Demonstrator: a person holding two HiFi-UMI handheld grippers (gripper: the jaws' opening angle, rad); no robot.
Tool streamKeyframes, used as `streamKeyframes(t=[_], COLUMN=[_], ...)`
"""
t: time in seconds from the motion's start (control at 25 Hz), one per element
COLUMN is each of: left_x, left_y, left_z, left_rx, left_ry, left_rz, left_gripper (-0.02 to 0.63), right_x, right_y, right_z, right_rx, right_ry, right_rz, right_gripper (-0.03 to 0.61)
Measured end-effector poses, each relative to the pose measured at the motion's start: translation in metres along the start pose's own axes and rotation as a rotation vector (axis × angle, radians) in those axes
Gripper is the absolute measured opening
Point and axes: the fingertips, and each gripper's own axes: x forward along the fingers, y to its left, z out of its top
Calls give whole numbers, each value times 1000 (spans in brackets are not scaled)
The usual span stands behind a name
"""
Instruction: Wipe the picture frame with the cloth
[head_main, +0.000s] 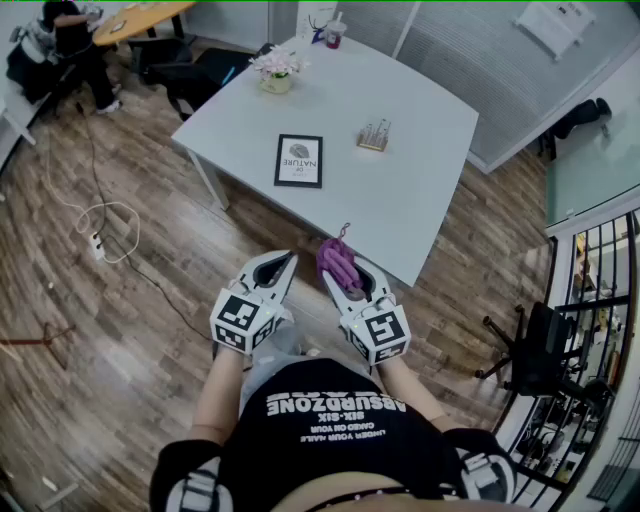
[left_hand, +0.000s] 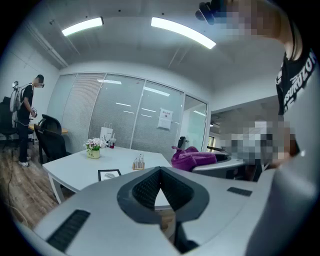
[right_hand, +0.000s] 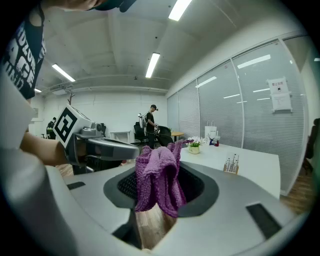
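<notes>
Picture frame (head_main: 299, 161) lies flat on the white table (head_main: 410, 200), near the middle and well apart from both grippers. A small pot of flowers (head_main: 277, 72) stands at about 11 o'clock from it, and a little rack (head_main: 374, 135) sits at about 2 o'clock.

The purple cloth (head_main: 338, 262) is not on the table. It is bunched between the jaws of the right gripper (right_hand: 157, 185), which are clenched on it so that folds stick out past the tips. The left gripper (left_hand: 160, 172) has its jaws pressed together with nothing between them. In the head view both tools are held close to the person's body, over the wooden floor at the table's near edge, with the frame at roughly 12 o'clock from them.

By my reading the cloth is in hand and the approach to the frame is the step now under way, with no wiping begun. The next move calls for a reach forward over the table edge, lowering the right gripper until the cloth presses on the glass. The empty left gripper could steady the frame's border so that it does not slide.
</notes>
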Motion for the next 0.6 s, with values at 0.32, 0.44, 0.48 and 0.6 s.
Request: streamKeyframes(t=[0.32, 0.44, 0.48, 0.6], left_x=[-3, -6, -7, -5], left_y=[-46, -49, -47, -38], left_z=[-25, -30, -29, -25], left_rx=[-9, -8, -9, -17], left_ry=[29, 34, 32, 21], left_rz=[-9, -5, 0, 10], left_gripper=[9, 9, 9, 9], right_x=[-37, -42, -43, -42], right_y=[14, 17, 16, 10], right_z=[-32, -34, -33, -27], right_rx=[28, 34, 33, 22], right_ry=[34, 29, 24, 20], right_rz=[55, 61, 60, 54], right_gripper=[176, 176, 176, 176])
